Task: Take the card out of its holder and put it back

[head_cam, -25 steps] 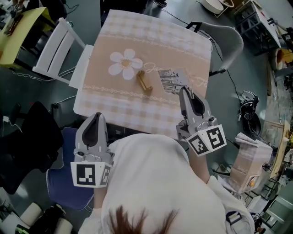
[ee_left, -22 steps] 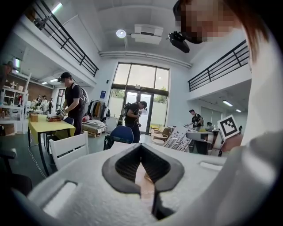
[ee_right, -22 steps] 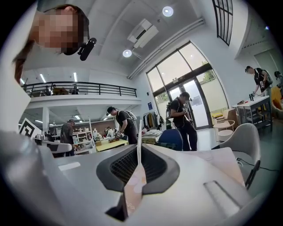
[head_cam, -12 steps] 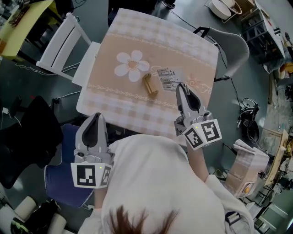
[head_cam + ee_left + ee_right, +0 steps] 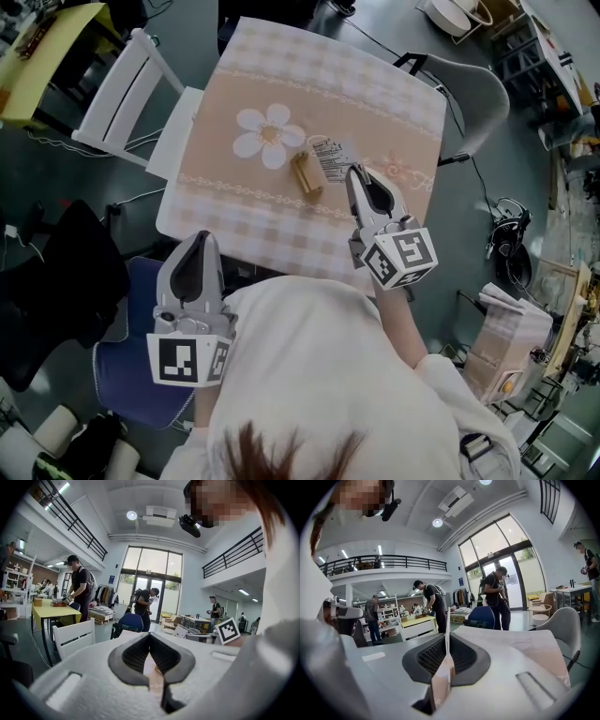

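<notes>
lower left: left gripper (image 5: 199, 240) clenched, empty, near table (image 5: 375, 94) edge | centre: holder (image 5: 306, 173) lying on table | just right of holder: card (image 5: 327, 156), lower-right edge pinched by right gripper (image 5: 354, 172), clamped on it

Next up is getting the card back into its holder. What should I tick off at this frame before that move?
1. Right gripper jaws clamped on the card: ok.
2. Card seated in the holder: not ok; it is held just beside the holder.
3. Holder in the open on the table, nothing over it: ok.
4. Card edge lined up with the holder's slot: cannot tell.
5. Left gripper empty and back near the table's edge, out of the way: ok.
</notes>
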Demonstrator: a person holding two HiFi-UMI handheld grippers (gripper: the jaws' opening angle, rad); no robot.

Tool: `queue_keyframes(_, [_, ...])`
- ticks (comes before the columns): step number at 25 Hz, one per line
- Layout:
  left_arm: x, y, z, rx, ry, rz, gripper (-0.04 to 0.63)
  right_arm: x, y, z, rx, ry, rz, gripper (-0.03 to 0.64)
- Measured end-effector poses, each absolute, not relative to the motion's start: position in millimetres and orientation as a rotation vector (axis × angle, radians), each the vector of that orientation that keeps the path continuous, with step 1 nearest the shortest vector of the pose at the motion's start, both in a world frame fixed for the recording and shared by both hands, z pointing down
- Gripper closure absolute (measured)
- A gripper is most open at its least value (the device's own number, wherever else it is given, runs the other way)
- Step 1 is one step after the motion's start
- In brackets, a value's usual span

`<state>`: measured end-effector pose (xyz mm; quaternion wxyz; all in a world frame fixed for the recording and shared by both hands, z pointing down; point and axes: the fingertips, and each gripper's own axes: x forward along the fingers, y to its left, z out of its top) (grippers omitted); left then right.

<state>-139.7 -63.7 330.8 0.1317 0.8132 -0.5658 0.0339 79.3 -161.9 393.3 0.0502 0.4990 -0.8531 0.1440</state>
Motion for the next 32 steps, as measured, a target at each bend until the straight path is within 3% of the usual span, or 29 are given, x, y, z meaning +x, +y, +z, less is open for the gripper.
queue_keyframes(32, [-138,-72,337,2.357,-1.607,0.126,0.595,69,-172,454,1.465,-2.478,0.508,0.601])
